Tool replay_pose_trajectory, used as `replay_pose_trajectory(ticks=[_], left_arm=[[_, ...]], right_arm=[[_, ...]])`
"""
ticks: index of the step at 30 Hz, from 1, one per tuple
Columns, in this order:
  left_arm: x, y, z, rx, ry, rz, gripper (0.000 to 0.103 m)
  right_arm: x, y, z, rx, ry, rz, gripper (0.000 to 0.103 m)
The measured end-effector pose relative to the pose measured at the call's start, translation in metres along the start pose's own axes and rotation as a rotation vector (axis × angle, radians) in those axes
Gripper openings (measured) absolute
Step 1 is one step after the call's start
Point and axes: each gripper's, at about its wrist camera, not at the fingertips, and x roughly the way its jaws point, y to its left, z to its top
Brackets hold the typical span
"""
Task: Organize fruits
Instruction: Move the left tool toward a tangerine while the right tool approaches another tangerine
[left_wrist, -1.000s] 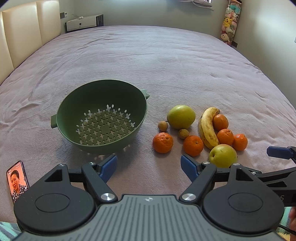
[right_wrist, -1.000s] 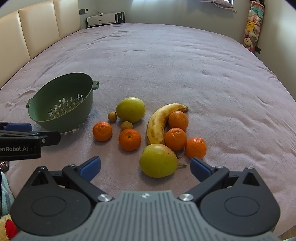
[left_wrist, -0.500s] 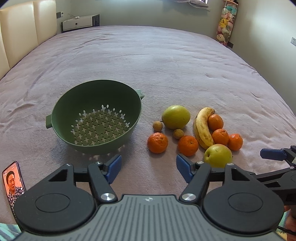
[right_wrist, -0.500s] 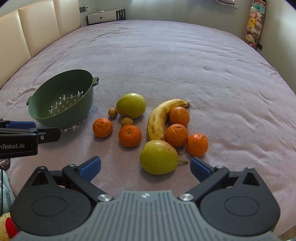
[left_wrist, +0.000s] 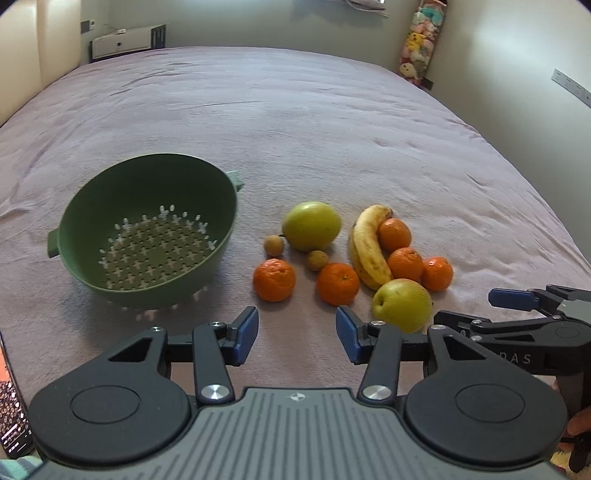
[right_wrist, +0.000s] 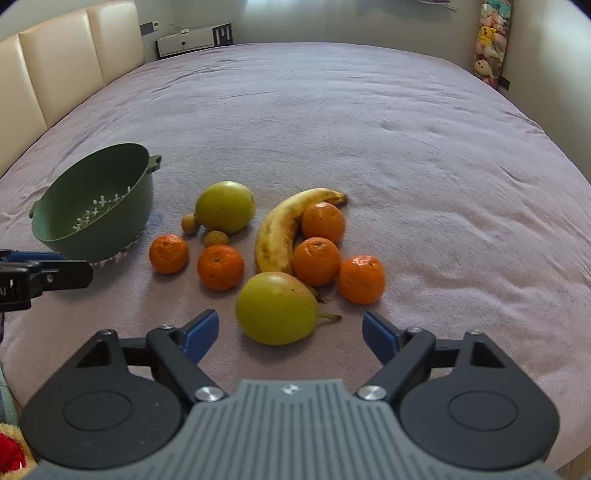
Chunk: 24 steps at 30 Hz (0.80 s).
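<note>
A wide bed under a mauve plush bedspread (right_wrist: 369, 147) stretches ahead of the tongs. Far left stands a cream padded leather headboard (right_wrist: 66, 66); beyond, a low white cabinet (right_wrist: 192, 37); far right, hanging plush toys (right_wrist: 489, 40).

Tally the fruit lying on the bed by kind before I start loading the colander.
Oranges: 5
Pears: 2
Small brown round fruits: 2
Banana: 1
Total: 10, all lying outside the green colander.
</note>
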Motion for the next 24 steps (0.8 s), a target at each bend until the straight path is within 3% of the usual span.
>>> replay_pose_trajectory(ticks=[4, 10, 17, 24], left_arm=[[0.008, -0.005, -0.001, 0.017, 0.006, -0.009, 0.057], [0.025, -0.007, 0.001, 0.049, -0.01, 0.025, 0.057], [0.057, -0.009, 0.0, 0.101, -0.032, 0.095, 0.057], [0.08, -0.001, 0.003, 0.084, -0.006, 0.121, 0.057]], right_arm=[[0.004, 0.002, 0.001, -0.031, -0.002, 0.009, 0.076], [0.014, 0.005, 0.008, -0.059, -0.002, -0.013, 0.077], [0.027, -0.031, 0.016, 0.132, -0.002, -0.047, 0.076], [0.053, -0.039, 0.021, 0.132, 0.03, -0.092, 0.059]])
